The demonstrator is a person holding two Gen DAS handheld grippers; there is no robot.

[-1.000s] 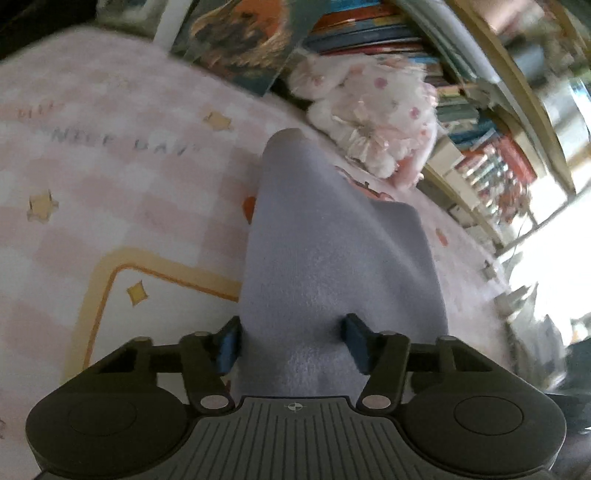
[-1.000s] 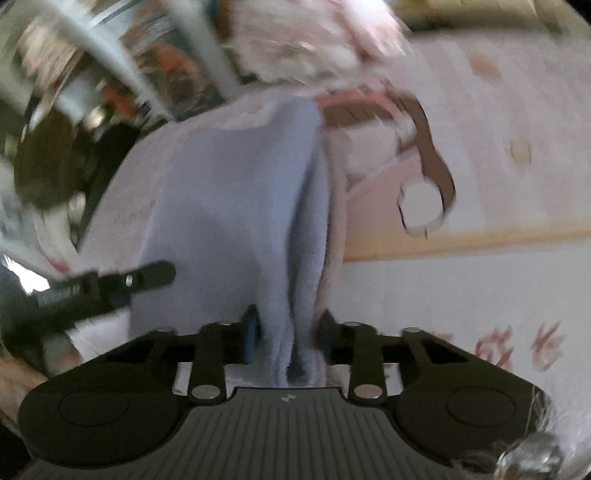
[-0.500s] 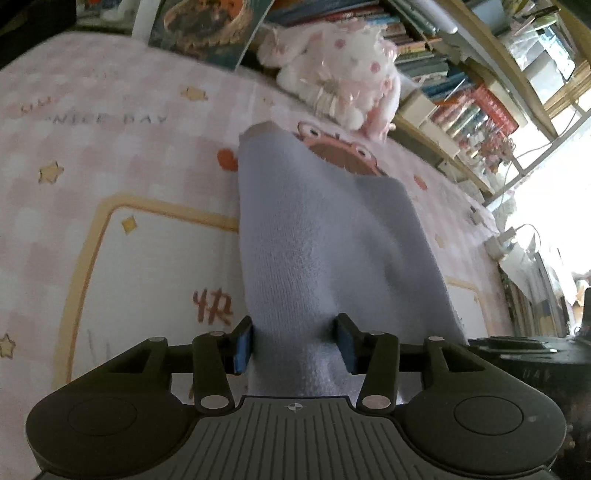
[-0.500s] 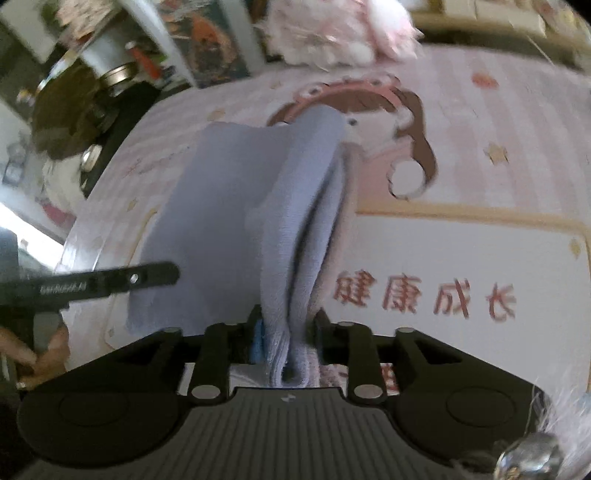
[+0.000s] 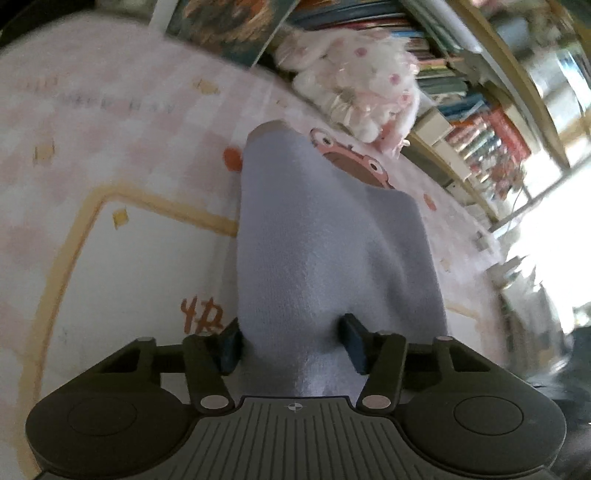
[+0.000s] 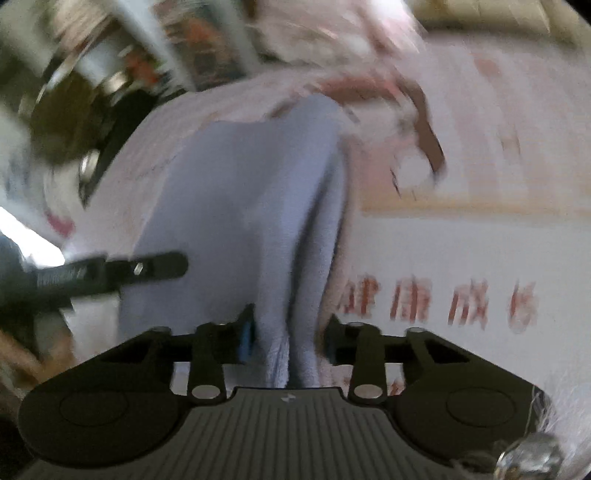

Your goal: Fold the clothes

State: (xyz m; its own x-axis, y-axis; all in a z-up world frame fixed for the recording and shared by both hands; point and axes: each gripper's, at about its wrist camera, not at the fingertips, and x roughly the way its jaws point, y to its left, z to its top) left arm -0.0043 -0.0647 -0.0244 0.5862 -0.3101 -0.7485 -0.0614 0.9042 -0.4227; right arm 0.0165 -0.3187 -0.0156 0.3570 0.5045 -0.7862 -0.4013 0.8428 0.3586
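Note:
A pale lavender fleece garment (image 5: 325,251) stretches from my left gripper (image 5: 291,345) away over a pink patterned mat (image 5: 92,140). The left gripper is shut on the garment's near edge, which bunches between its fingers. In the right wrist view the same garment (image 6: 236,206) hangs in folds from my right gripper (image 6: 290,339), which is shut on another part of its edge. The left gripper's finger (image 6: 147,267) shows dark at the left of that view, beside the cloth. The right wrist view is blurred by motion.
A white and pink plush toy (image 5: 354,81) lies at the mat's far edge, in front of shelves of books (image 5: 480,125). A picture book (image 5: 229,26) leans at the back. Red characters (image 6: 436,302) are printed on the mat's white panel. Bright window light fills the right side.
Both grippers keep their hold on the garment. The views have swung and blurred, with the mat and shelves shifting. The left gripper's fingers stand a little wider around the bunched cloth.

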